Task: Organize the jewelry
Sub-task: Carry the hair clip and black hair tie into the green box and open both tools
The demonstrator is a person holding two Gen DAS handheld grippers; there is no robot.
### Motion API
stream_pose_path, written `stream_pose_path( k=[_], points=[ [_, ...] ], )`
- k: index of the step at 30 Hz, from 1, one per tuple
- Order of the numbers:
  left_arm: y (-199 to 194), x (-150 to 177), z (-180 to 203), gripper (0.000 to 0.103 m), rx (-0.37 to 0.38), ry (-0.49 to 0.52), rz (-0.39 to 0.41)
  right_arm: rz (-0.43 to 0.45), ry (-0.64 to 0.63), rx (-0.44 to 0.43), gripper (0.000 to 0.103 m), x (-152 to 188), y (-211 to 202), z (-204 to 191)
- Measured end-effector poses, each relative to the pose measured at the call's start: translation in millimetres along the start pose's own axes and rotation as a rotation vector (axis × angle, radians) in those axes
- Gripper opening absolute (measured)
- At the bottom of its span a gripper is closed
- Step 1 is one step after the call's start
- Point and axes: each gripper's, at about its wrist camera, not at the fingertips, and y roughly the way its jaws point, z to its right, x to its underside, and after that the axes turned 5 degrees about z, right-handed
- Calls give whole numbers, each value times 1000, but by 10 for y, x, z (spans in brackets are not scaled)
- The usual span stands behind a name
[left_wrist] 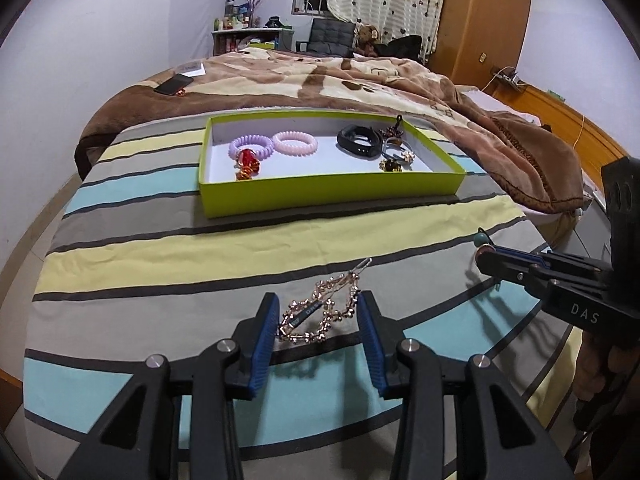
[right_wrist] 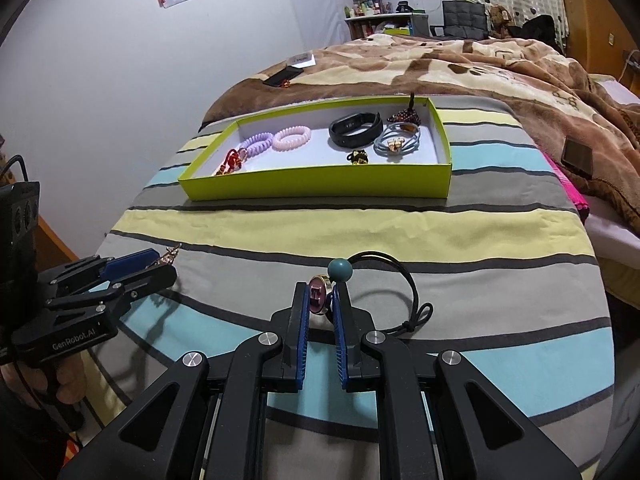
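My left gripper [left_wrist: 318, 298] is shut on a rose-gold beaded hair clip [left_wrist: 308, 314] that spans the wide gap between its blue pads, lifted just off the striped sheet. In the right wrist view this gripper [right_wrist: 160, 264] shows at the left with the clip [right_wrist: 170, 254] poking out. My right gripper [right_wrist: 320, 292] is shut on the round pink charm [right_wrist: 318, 294] of a black hair tie; a teal ball [right_wrist: 340, 269] stands above and the cord [right_wrist: 412, 292] loops to the right. Farther back lies the green tray [left_wrist: 332, 196], also seen as the green tray [right_wrist: 320, 188].
The tray holds purple and pink spiral ties [left_wrist: 296, 143], a red ornament [left_wrist: 247, 160], a black wristband [left_wrist: 358, 142] and a blue-grey bracelet [right_wrist: 396, 142]. A brown blanket [left_wrist: 320, 76] covers the bed behind, with a phone [left_wrist: 174, 84] on it. Another dark device [right_wrist: 577, 157] lies right.
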Motion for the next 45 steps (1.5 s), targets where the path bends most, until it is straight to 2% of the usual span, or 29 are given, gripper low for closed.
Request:
stream_pose_path(
  k=[8, 20, 31, 45],
  points=[
    [-133, -54, 6, 42, 4, -2, 35, 31, -10, -2, 12, -32, -138, -45],
    [-235, -302, 92, 42, -11, 30, 91, 92, -55, 5, 12, -231, -300, -105],
    [-110, -554, 126, 42, -39, 53, 110, 125, -75, 27, 12, -510, -249, -31],
    [149, -792, 108, 42, -70, 87, 113, 125, -107, 39, 12, -773, -12, 51]
  ],
)
